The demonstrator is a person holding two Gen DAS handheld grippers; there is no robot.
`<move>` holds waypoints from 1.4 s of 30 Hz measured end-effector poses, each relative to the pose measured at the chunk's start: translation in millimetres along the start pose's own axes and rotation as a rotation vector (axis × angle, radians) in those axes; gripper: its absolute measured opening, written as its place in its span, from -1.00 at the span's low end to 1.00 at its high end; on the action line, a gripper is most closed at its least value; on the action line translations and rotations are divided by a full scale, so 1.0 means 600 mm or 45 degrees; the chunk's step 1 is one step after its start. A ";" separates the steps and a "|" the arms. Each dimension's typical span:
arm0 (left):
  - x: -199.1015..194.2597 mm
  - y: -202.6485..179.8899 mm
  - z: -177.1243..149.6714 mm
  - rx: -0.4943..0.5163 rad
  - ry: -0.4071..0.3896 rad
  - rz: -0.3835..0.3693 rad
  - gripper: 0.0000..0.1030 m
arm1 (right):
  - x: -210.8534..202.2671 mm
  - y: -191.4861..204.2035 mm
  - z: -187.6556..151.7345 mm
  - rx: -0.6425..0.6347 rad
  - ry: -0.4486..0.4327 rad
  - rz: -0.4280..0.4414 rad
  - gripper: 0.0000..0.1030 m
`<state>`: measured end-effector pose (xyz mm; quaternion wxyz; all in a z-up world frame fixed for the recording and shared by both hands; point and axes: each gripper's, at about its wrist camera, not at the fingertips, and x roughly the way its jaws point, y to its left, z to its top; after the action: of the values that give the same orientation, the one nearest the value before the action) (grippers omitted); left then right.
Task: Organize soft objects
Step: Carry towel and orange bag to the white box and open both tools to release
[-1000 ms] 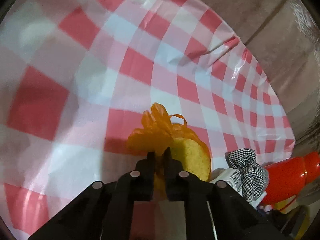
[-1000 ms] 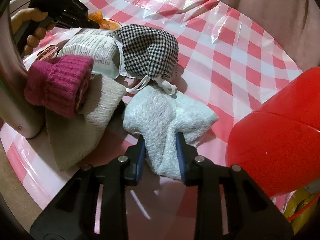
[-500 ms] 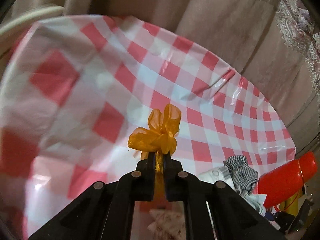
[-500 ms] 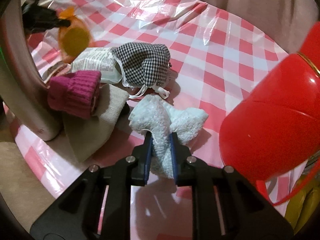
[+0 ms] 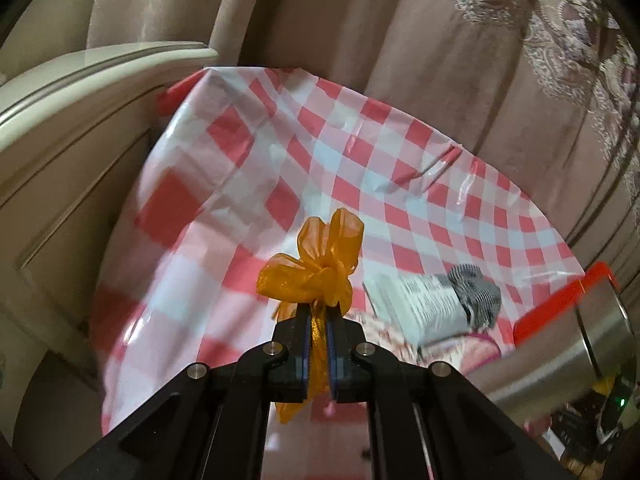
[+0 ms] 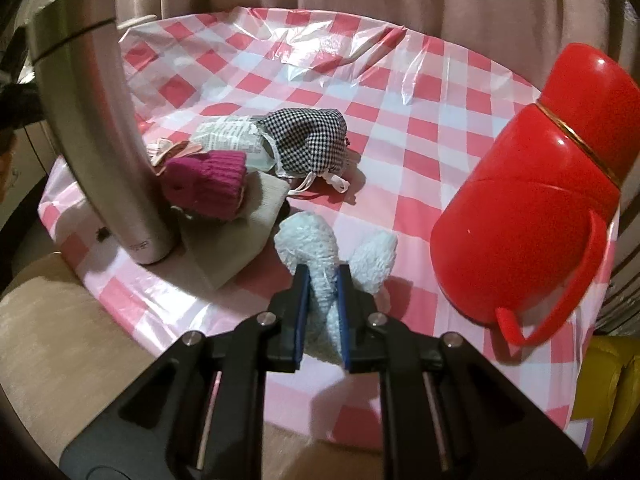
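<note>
Right wrist: printed packet (image 6: 230,136), text unreadable, steel flask (image 6: 100,120) marking illegible

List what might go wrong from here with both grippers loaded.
The right gripper pinches only a fold of the white fluffy towel; its hanging part may drag across the checked tablecloth.

The left gripper grips the orange organza pouch at its thin neck, which could slip.
</note>
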<state>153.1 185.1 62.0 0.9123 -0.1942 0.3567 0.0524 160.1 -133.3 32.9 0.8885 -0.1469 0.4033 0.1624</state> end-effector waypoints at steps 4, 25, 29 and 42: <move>-0.040 -0.007 -0.030 0.004 -0.011 -0.022 -0.87 | -0.026 0.007 -0.011 0.005 -0.017 0.013 -0.74; -0.197 -0.128 -0.113 0.147 -0.064 -0.171 -0.87 | -0.157 -0.028 -0.091 0.165 -0.083 0.082 -0.76; -0.214 -0.169 -0.125 0.201 -0.065 -0.214 -0.87 | -0.180 -0.053 -0.114 0.220 -0.090 0.080 -0.76; -0.214 -0.343 -0.167 0.387 0.020 -0.442 -0.87 | -0.274 -0.165 -0.177 0.396 -0.162 -0.038 -0.76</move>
<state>42.9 -38.0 146.3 0.9236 -0.1132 0.3289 -0.1612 27.2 -292.5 104.7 0.9266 -0.0032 0.3642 0.0938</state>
